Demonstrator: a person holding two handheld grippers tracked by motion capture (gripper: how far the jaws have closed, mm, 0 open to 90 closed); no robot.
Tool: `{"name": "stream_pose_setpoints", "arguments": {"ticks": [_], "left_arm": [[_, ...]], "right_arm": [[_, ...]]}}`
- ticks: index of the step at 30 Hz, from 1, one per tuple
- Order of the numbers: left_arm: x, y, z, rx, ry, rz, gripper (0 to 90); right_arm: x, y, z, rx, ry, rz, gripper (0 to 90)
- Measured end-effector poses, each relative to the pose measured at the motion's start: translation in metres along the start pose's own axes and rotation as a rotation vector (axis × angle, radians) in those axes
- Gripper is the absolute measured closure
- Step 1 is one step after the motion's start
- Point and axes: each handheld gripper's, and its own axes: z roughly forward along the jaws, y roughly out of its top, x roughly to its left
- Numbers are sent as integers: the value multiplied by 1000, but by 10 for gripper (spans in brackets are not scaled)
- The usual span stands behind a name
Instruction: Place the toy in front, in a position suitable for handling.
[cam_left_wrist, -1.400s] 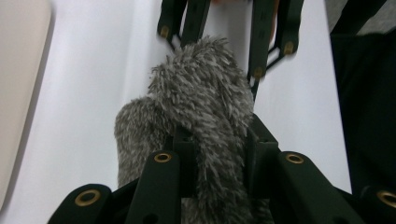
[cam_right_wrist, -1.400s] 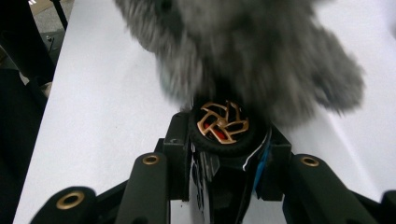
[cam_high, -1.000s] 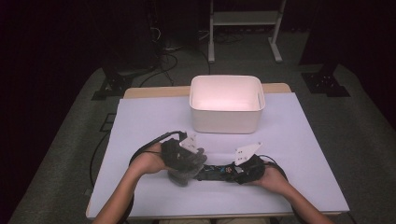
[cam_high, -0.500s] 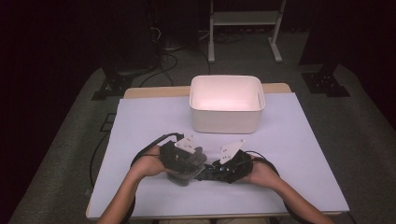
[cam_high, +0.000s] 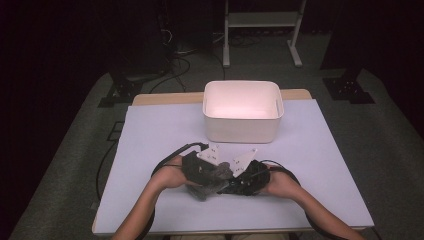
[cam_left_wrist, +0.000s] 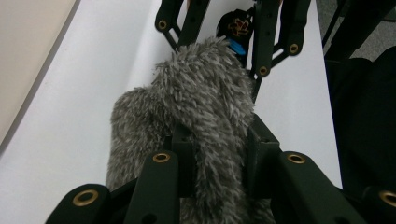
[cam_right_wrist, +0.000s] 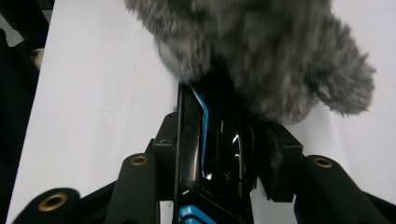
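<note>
Left gripper (cam_left_wrist: 212, 154) clenches the grey furry cover (cam_left_wrist: 196, 116); right gripper (cam_right_wrist: 219, 163), its jaws just closing, grasps the glossy black blue-trimmed device (cam_right_wrist: 210, 154) at six o'clock of the white plastic bin (cam_high: 243, 132); separating them looks unfinished.

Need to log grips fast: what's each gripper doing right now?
Left gripper: closed on the grey furry cover.
Right gripper: fingers around the black glossy device, just closing further.

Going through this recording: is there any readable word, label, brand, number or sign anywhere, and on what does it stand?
No readable text in any view.
Round red-and-black mark on the black object: a pattern, with no letters that can be made out.
Glossy black and blue object between the right gripper's jaws: no lettering shows.
Grey furry cover, white bin, white table cover: no lettering visible.
</note>
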Motion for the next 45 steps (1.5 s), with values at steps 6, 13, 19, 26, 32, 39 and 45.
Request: {"name": "stream_pose_setpoints", "arguments": {"ticks": [6, 13, 19, 26, 32, 39, 45], "left_arm": [[0, -17, -4, 22, 14, -33, 703], [3, -24, 13, -22, -32, -63, 703], [4, -21, 23, -24, -56, -65, 704], [5, -25, 17, -47, -61, -71, 711], [8, -21, -22, -69, -8, -75, 712], [0, 14, -65, -105, 20, 12, 712], [-3, 43, -49, -75, 7, 70, 710]], "right_arm": [[1, -12, -10, 14, -6, 15, 555], [-2, -24, -20, 16, -7, 71, 549], [-1, -12, -15, 66, -22, 43, 532], [-3, -5, -12, 47, -4, 13, 557], [-10, 9, -12, -103, 7, 44, 557], [-11, 27, -23, -278, 2, 27, 563], [-8, 14, -34, -303, -11, 42, 565]]}}
